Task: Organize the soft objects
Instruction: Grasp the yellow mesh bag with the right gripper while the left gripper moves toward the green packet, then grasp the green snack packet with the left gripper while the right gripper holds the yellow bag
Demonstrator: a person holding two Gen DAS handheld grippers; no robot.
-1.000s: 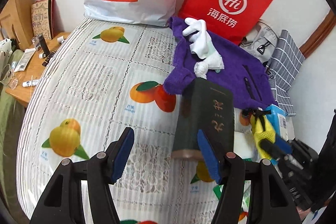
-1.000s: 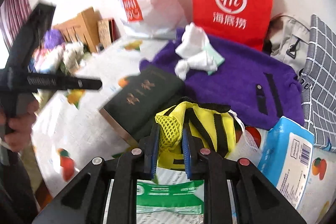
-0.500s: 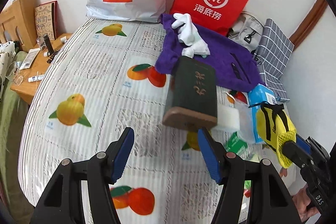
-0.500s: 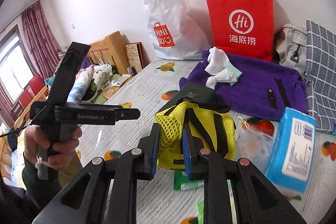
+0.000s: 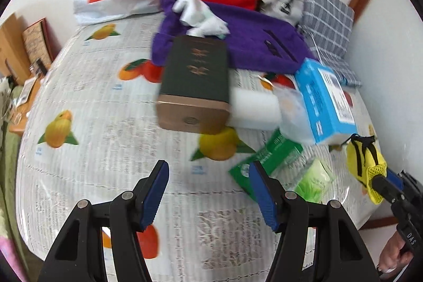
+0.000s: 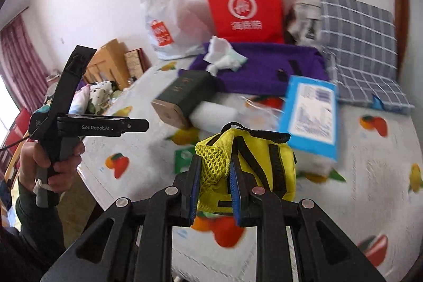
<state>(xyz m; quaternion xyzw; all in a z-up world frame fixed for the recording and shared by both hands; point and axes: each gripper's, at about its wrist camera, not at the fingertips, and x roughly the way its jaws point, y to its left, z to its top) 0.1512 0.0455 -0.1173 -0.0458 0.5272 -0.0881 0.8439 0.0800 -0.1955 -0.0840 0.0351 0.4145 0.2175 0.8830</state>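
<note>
Black two-finger left gripper [image 5: 208,197] with blue ribbed pads [image 5: 154,198] and silver pivot screws; white "GenRobot.AI" lettering on its body; dark sleeve [image 6: 31,229] behind it.

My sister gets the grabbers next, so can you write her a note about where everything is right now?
Right gripper: shut on the yellow mesh bag, held up above the bed.
Left gripper: jaws open, empty, over bare bedspread.
Purple fleece, white cloth and blue pack lie by the dark box.
Done: bag picked up. Left: place it, then sort the rest.
</note>
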